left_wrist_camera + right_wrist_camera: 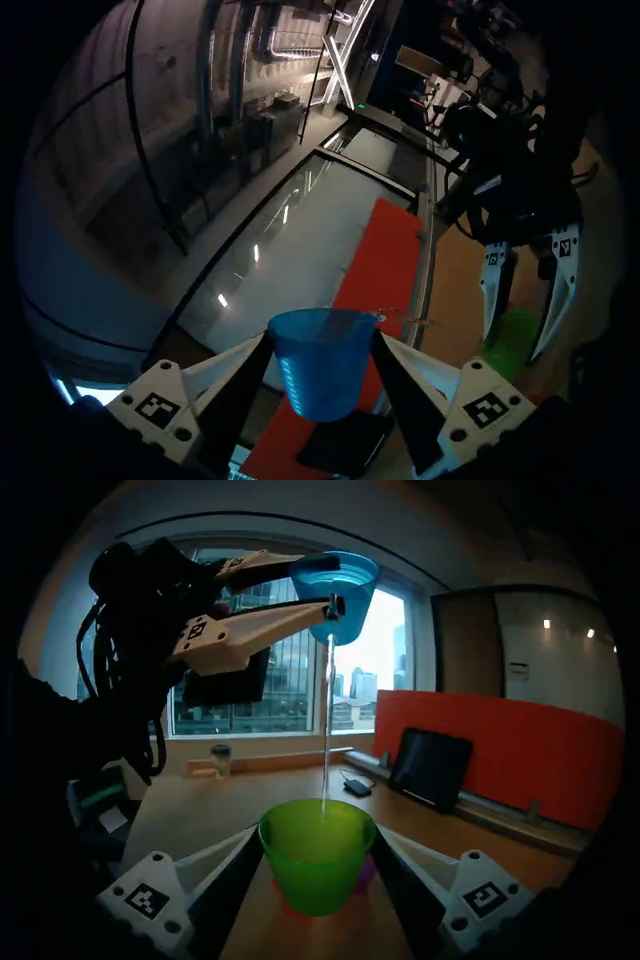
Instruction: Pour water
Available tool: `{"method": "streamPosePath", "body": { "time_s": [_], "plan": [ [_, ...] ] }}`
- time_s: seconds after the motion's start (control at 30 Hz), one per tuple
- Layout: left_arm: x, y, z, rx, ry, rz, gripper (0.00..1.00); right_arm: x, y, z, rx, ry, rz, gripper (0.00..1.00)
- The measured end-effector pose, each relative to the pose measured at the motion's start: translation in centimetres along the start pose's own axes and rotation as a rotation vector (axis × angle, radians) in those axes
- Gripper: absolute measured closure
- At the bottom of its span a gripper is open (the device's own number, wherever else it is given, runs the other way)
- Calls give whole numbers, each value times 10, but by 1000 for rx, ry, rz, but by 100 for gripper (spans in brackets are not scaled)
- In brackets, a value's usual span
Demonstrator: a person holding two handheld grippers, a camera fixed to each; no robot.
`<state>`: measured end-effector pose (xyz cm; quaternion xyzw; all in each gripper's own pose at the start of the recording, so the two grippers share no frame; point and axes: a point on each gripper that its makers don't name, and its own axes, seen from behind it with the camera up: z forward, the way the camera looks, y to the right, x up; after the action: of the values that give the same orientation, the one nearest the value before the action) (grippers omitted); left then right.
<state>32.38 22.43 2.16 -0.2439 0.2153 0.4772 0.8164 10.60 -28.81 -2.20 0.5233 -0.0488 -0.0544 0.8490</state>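
Upper cup (336, 592) directly above lower cup (317, 856), tablet (432, 768) behind at right

Left gripper (322, 346): two white fingers (210, 376), wedge-shaped, broad at the base and narrowing to the tip, with black inner faces. Each base carries a square black-and-white marker (156, 408) with small dark round screws (166, 366) around it.

Right gripper (318, 836): same build. White fingers, black inner faces, one marker per base, dark screws near its corners.

From the right gripper view, my left gripper's body is black and bulky, hung with loops of black cables (150, 748); a marker sits on its outer white finger.

From the left gripper view, the right gripper's body is likewise black with black cables, and each white finger has a small marker.
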Motion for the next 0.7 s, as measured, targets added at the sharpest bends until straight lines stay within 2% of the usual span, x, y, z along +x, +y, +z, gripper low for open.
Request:
{"method": "streamPosePath", "body": {
  "time_s": [0.7],
  "plan": [
    [6, -1, -1, 8, -2, 82, 13, 2, 2, -3, -8, 5, 6, 8]
  ]
}}
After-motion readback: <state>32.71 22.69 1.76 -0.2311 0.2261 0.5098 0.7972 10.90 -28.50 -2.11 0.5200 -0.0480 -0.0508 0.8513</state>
